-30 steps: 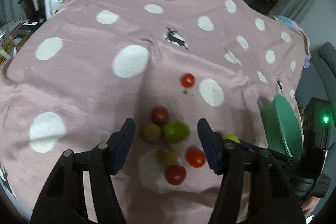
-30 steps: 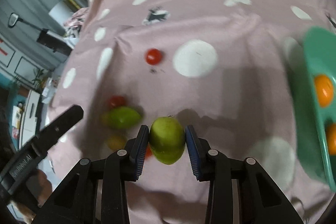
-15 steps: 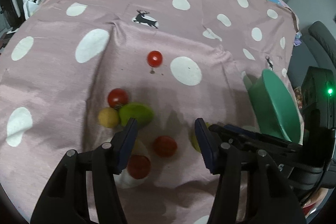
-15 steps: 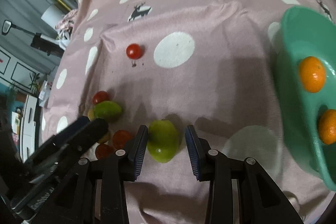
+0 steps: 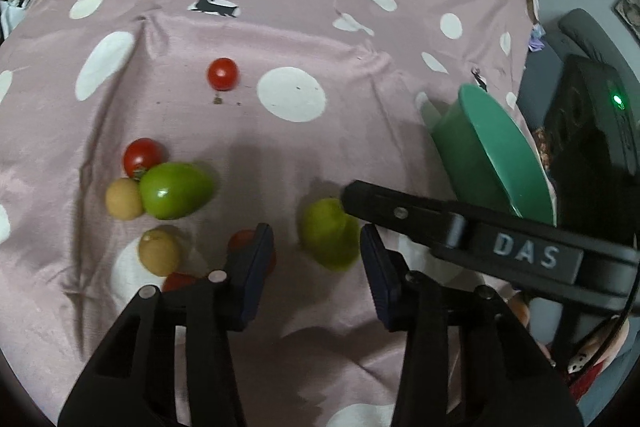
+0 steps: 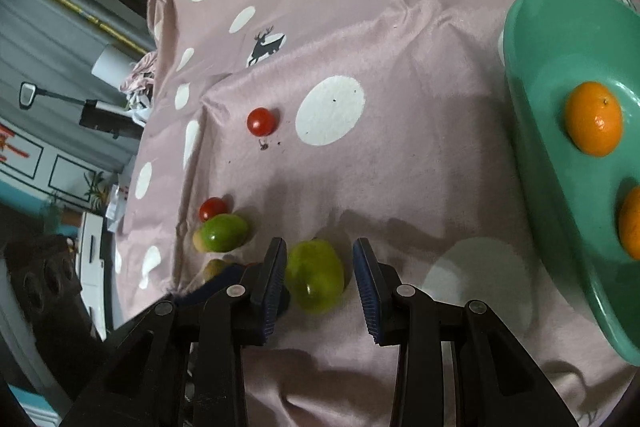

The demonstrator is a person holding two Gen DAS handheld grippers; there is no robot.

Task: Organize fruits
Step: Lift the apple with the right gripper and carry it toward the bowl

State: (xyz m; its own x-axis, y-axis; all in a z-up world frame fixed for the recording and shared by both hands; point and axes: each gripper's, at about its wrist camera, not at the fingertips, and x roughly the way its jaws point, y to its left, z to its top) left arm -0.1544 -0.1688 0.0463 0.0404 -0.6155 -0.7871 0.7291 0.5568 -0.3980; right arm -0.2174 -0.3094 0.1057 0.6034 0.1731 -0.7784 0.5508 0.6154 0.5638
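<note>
The green fruit (image 6: 315,277) is lying between the right gripper (image 6: 320,277)'s parted fingers, with cloth (image 6: 400,167) showing on both sides. Left of it, a cluster (image 5: 160,195) of tomatoes and small fruits is crowding the near cloth, and the left gripper (image 5: 316,263) is blocking that flank. To the right, bare cloth is running to the bowl (image 6: 532,155), whose rim is standing raised. Far ahead, one tomato (image 6: 261,121) is sitting alone.

1. A yellow-green fruit (image 6: 316,277) is seen lying on the cloth; a greener one (image 5: 175,190) is flanked by a red tomato (image 5: 143,155) and tan fruits.
2. Two oranges (image 6: 594,125) are held in the teal bowl (image 6: 560,39); a lone tomato (image 5: 222,73) is set apart.
</note>
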